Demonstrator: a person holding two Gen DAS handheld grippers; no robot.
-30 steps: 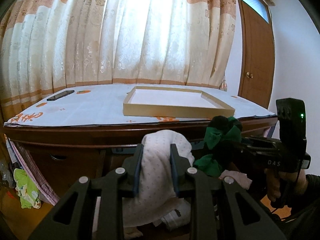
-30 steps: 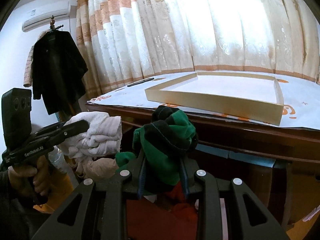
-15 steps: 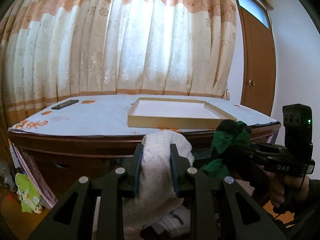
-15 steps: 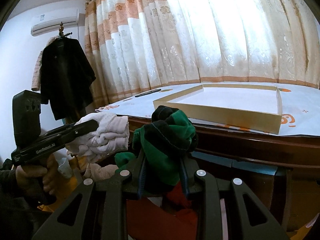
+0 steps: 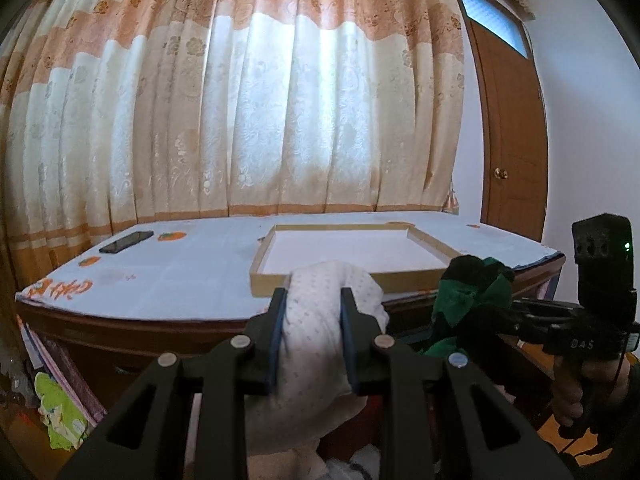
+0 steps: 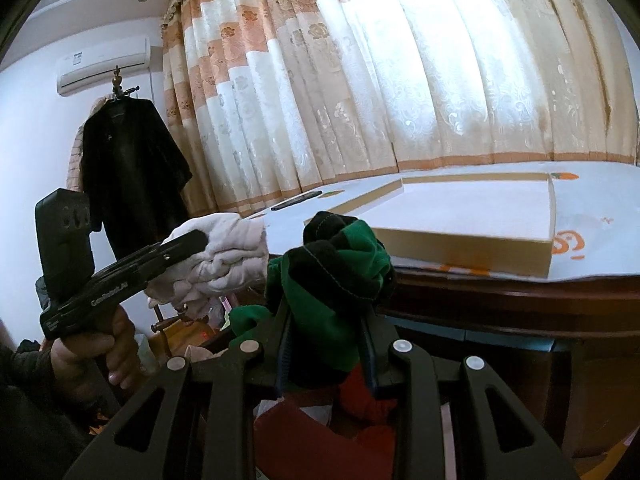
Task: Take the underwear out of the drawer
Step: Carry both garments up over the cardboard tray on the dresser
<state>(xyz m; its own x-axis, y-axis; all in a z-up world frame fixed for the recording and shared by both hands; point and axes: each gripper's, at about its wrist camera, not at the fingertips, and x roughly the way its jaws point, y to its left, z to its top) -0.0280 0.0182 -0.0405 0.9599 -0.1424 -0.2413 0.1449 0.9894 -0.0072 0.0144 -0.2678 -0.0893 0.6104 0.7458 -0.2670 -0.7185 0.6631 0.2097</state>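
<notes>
Left wrist: two held garments [image 5: 316, 320], one tray [image 5: 344, 256].

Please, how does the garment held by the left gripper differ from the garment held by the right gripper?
The white garment in the left gripper is pale with tiny dots; the green garment in the right gripper is green with black. The white garment hangs down below the fingers; the green garment is bunched up. Both are soft cloth, clamped and lifted before the table.

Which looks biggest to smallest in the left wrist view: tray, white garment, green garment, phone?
1. White garment, inflated by nearness to the camera.
2. Tray.
3. Green garment, held closer than the tray, so unsure.
4. Phone.
</notes>
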